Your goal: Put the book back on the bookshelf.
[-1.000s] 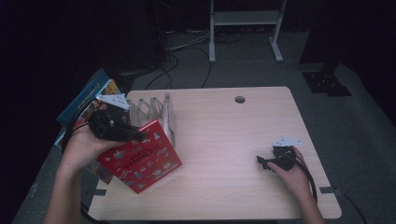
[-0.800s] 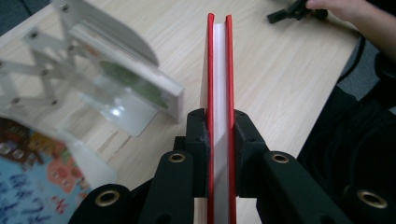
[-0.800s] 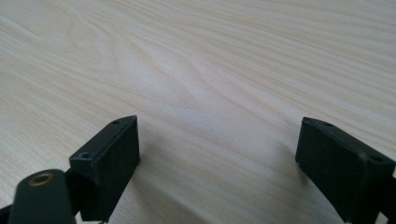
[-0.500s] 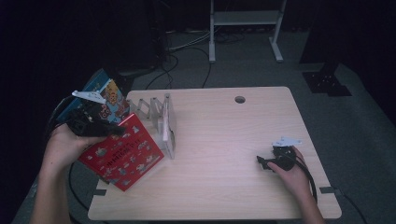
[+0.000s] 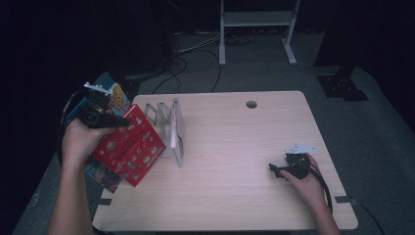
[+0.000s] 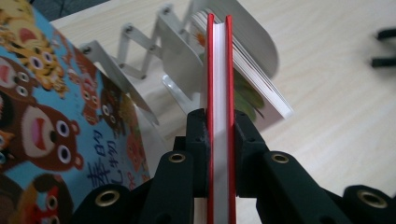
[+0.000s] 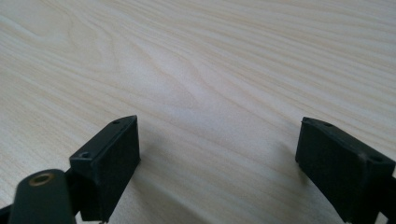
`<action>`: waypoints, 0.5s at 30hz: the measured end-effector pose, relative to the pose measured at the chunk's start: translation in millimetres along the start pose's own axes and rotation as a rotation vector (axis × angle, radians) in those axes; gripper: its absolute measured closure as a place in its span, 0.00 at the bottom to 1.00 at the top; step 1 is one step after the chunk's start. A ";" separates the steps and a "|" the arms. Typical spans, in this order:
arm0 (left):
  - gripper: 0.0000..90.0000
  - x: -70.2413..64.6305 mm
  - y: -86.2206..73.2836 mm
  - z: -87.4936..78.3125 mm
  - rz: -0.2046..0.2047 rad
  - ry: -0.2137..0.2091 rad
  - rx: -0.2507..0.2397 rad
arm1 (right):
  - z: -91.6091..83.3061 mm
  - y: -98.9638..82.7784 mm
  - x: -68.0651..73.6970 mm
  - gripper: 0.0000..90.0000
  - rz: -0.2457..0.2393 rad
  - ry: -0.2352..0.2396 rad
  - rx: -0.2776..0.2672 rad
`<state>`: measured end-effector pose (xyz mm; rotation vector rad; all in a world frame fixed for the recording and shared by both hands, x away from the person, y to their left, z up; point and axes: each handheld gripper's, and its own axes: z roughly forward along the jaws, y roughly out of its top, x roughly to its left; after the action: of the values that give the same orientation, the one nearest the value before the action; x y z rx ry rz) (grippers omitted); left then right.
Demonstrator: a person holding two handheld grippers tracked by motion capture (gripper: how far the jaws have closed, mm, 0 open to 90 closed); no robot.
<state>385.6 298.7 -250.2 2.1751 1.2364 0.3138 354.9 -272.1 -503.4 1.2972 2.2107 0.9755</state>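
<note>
My left gripper (image 5: 117, 121) is shut on a red hardcover book (image 5: 129, 149), held tilted over the table's left edge. In the left gripper view the red book (image 6: 218, 56) stands edge-on between the black jaws of my left gripper (image 6: 218, 128). A blue picture book (image 5: 113, 97) with cartoon bears (image 6: 46, 116) sits right behind it. A white accordion book rack (image 5: 169, 120) to the right holds a pale book (image 6: 254, 79). My right gripper (image 5: 275, 170) rests on the table at the right. Its jaws (image 7: 219, 144) stand open over bare wood.
The light wooden table (image 5: 244, 196) has a cable hole (image 5: 251, 104) near its far edge. Cables and a white metal stand (image 5: 257, 19) lie on the dark floor beyond. The right gripper's jaw tips (image 6: 385, 46) show far off in the left gripper view.
My left hand has carried the red book leftward, from beside the rack toward the table's left edge and the blue book. The right hand has stayed still.
</note>
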 end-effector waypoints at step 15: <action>0.88 16.5 35.6 24.3 -0.069 0.033 0.059 | 0.0 0.0 -0.1 0.14 -0.002 0.000 -0.001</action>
<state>430.9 289.7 -249.0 2.1790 1.3514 0.2889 354.9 -272.2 -503.4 1.2950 2.2105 0.9755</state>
